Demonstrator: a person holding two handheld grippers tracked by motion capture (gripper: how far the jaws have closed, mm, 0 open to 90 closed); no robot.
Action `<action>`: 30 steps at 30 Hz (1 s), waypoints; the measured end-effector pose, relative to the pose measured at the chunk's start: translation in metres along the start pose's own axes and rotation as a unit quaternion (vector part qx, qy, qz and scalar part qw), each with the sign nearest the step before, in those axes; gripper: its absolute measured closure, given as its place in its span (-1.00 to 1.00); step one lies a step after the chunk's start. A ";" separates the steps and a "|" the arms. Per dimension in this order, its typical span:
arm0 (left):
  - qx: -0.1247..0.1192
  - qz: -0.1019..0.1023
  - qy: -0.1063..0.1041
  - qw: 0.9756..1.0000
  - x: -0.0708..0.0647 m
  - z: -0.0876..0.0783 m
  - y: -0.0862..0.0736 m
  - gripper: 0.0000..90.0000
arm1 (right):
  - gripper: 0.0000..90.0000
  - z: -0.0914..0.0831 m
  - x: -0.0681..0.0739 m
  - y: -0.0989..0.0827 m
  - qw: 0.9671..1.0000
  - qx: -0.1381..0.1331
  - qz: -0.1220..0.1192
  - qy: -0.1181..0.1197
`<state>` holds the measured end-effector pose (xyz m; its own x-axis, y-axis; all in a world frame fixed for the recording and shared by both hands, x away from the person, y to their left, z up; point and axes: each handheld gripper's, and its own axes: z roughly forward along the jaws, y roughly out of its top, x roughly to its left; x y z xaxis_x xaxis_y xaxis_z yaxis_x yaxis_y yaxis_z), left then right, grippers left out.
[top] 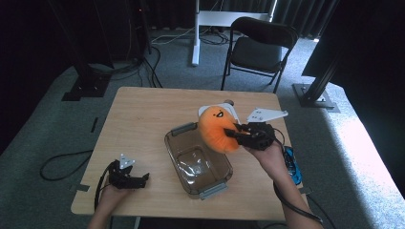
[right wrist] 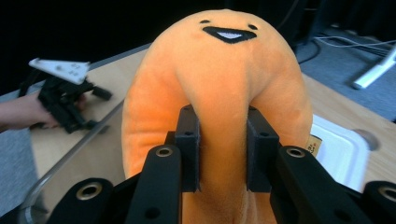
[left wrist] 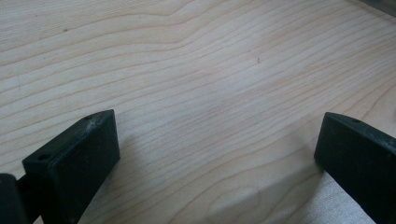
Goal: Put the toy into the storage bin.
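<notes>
An orange plush toy (top: 217, 129) with a smiling face hangs in the air over the far right rim of a clear glass dish (top: 177, 142). My right gripper (top: 233, 132) is shut on it, and in the right gripper view its two black pads (right wrist: 189, 149) pinch a fold of the orange plush toy (right wrist: 224, 79). My left gripper (top: 143, 178) rests low on the wooden table (top: 138, 114) near the front left corner. Its jaws (left wrist: 219, 154) stand wide open over bare wood with nothing between them. The left gripper (right wrist: 63, 100) also appears in the right gripper view, far off at the left.
A white lid (top: 224, 108) lies flat behind the toy. A blue object (top: 292, 164) sits at the table's right edge. A black folding chair (top: 260, 45) stands beyond the table. The dish has grey handles (top: 184, 128) at both ends.
</notes>
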<state>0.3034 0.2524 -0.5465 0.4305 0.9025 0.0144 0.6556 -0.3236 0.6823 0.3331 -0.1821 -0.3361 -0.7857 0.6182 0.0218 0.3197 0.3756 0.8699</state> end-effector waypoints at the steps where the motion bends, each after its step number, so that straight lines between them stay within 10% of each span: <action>1: 0.000 0.000 0.000 1.000 0.000 0.000 0.000 -0.99 | 0.59 0.002 0.004 0.000 1.000 0.003 -0.007 0.004; 30: 0.001 0.001 -0.001 1.000 0.000 0.000 0.000 -0.99 | 0.52 0.061 0.054 -0.038 0.987 0.114 -0.048 0.101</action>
<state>0.3033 0.2526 -0.5464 0.4325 0.9015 0.0144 0.6557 -0.3254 0.6813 0.3109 -0.1204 -0.3978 -0.9000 0.4313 0.0627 0.3318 0.5847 0.7403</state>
